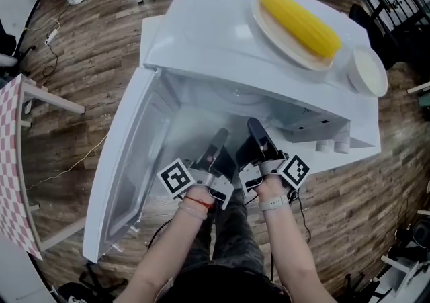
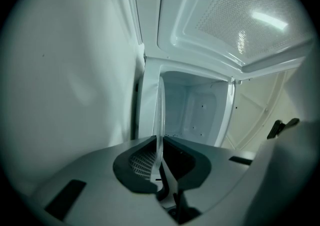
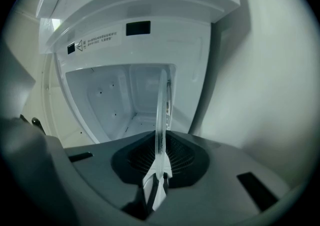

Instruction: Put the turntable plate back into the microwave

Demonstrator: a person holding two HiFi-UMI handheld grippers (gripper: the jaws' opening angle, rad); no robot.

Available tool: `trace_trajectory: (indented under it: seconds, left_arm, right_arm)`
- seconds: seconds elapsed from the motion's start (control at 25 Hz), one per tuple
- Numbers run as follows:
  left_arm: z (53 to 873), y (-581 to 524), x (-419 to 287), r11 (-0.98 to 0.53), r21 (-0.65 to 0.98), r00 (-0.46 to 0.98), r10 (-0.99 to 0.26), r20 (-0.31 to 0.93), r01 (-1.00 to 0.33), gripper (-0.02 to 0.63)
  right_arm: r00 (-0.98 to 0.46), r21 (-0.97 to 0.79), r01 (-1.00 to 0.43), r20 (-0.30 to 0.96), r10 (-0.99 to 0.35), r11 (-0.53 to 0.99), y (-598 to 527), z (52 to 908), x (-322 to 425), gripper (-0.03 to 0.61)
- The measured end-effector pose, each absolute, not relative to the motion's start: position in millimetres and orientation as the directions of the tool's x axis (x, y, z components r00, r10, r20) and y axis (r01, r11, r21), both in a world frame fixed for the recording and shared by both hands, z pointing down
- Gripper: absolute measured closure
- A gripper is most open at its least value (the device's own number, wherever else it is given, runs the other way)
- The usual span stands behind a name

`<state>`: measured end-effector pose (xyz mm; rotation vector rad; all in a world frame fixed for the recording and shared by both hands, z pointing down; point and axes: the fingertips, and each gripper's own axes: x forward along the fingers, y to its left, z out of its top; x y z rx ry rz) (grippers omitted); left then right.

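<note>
The clear glass turntable plate (image 2: pixel 160 115) shows edge-on between the jaws of my left gripper (image 2: pixel 159 162), which is shut on its rim. My right gripper (image 3: pixel 162 156) is shut on the same plate (image 3: pixel 162 112) at another part of the rim. In the head view both grippers, left (image 1: pixel 216 142) and right (image 1: pixel 256 128), reach side by side into the mouth of the white microwave (image 1: pixel 222 26). The plate itself is barely visible there. Ahead of both jaws lies the white cavity (image 3: pixel 125 102), its floor bare.
The microwave door (image 1: pixel 127 160) hangs open to the left, close beside my left gripper. On top of the microwave sit a plate with a corn cob (image 1: pixel 300 23) and a white bowl (image 1: pixel 367 71). A checkered table (image 1: pixel 13 160) stands at far left on the wooden floor.
</note>
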<state>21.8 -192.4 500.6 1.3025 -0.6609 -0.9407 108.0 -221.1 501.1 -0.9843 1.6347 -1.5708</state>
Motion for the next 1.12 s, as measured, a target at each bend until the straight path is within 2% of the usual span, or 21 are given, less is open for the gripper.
trace_trajectory:
  seconds: [1.12]
  left_arm:
    - [504.4, -226.1, 15.1, -0.008, 0.981, 0.447, -0.889, -0.095, 0.192, 0.575]
  right_arm:
    - [-0.570, -0.990, -0.138, 0.073, -0.818, 0.008, -209.6, 503.8, 96.4, 0.531]
